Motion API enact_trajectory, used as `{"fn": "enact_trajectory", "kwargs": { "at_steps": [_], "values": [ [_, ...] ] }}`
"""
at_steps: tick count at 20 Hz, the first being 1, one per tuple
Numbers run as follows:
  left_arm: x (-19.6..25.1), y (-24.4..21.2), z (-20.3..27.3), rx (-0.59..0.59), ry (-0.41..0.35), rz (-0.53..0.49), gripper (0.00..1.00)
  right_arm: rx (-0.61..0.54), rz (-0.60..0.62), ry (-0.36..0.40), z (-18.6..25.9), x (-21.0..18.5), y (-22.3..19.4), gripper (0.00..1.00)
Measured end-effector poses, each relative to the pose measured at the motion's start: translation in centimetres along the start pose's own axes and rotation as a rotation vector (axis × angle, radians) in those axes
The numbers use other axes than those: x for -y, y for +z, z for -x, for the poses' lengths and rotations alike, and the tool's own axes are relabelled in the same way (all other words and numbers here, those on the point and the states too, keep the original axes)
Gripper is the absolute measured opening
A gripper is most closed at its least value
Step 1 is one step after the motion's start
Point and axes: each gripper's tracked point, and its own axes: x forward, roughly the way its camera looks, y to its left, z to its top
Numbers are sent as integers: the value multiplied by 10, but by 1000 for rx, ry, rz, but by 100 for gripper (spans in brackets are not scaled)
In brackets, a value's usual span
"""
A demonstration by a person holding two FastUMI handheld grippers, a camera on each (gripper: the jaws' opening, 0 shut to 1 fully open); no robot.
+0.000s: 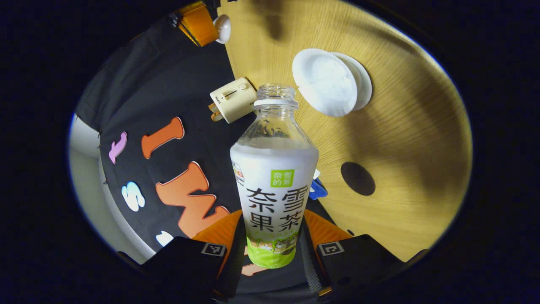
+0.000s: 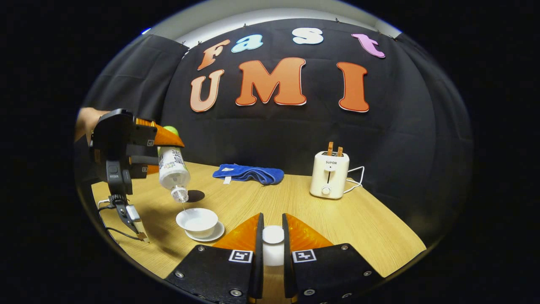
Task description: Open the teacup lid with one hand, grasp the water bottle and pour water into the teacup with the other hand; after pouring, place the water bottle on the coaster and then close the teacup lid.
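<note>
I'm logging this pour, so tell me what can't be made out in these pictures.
- Water level in the teacup: right gripper view, too small and white on white.
- Shape of the teacup lid: right gripper view, the right tongs cover its sides.
- Base of the water bottle: left gripper view, hidden between the left tongs.
- Coaster: a plain dark disc, no detail.

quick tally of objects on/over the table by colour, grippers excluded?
White: 4 – teacup, saucer, lid, water bottle
Cream: 1 – toaster
Blue: 1 – cloth
Black: 1 – coaster
Total: 7
</note>
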Motion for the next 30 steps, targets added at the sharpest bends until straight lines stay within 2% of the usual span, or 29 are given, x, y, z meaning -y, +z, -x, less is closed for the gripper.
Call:
{"fn": "enact_trajectory", "kwargs": {
  "at_steps": [2, 3, 4, 5, 6, 8, 9, 10, 11, 12, 16, 17, 18, 19, 20, 21, 23, 24, 25, 27, 28, 29, 30],
  "values": [
    [6, 4, 1, 19, -11, 86, 65, 2, -5, 6, 1, -4, 3, 20],
    [9, 5, 0, 27, -9, 139, 61, 7, -9, 9, 1, -5, 5, 20],
    [10, 3, 0, 24, 0, 203, 65, 12, -19, 16, 0, -8, 7, 20],
    [11, 2, -1, 23, 21, 276, 60, 16, -33, 26, 0, -13, 10, 20],
    [11, 1, 0, 22, 36, 355, 65, 18, -49, 37, -2, -16, 11, 20],
    [10, -2, -2, 20, 73, 493, 60, 21, -60, 52, -4, -25, 12, 20],
    [8, -7, -3, 11, 101, 564, 64, 24, -58, 58, -5, -29, 14, 20],
    [5, -15, -3, -3, 123, 642, 65, 31, -60, 64, -6, -32, 16, 20],
    [2, -18, -1, -9, 156, 725, 60, 37, -67, 71, -8, -35, 18, 20],
    [1, -22, 0, -11, 181, 805, 65, 40, -73, 76, -10, -37, 19, 20],
    [-10, -40, -1, -40, 279, 1124, 64, 34, -85, 83, -15, -46, 20, 20],
    [-13, -46, -2, -41, 294, 1212, 60, 35, -87, 86, -16, -48, 20, 20],
    [-14, -53, -4, -36, 319, 1304, 64, 36, -87, 89, -16, -49, 20, 20],
    [-15, -60, -7, -30, 332, 1395, 64, 39, -87, 91, -16, -51, 22, 20],
    [-19, -66, -12, -13, 334, 1500, 64, 39, -88, 94, -17, -52, 23, 20],
    [-18, -64, -17, 17, 300, 1599, 60, 30, -89, 97, -18, -54, 21, 20],
    [-11, -62, -16, 38, 260, 1799, 64, 23, -90, 92, -21, -55, 19, 20],
    [-8, -59, -17, 39, 242, 1876, 61, 18, -90, 92, -23, -56, 18, 20],
    [-5, -57, -20, 39, 229, 1938, 65, 16, -89, 96, -24, -59, 17, 20],
    [3, -50, -28, 39, 199, 2047, 62, 13, -85, 103, -26, -64, 17, 20],
    [6, -44, -30, 36, 179, 2097, 67, 14, -83, 105, -26, -66, 18, 20],
    [9, -40, -32, 33, 159, 2139, 65, 15, -83, 109, -27, -68, 19, 20],
    [10, -37, -34, 37, 137, 2171, 67, 15, -88, 112, -28, -70, 21, 20]
  ]
}}
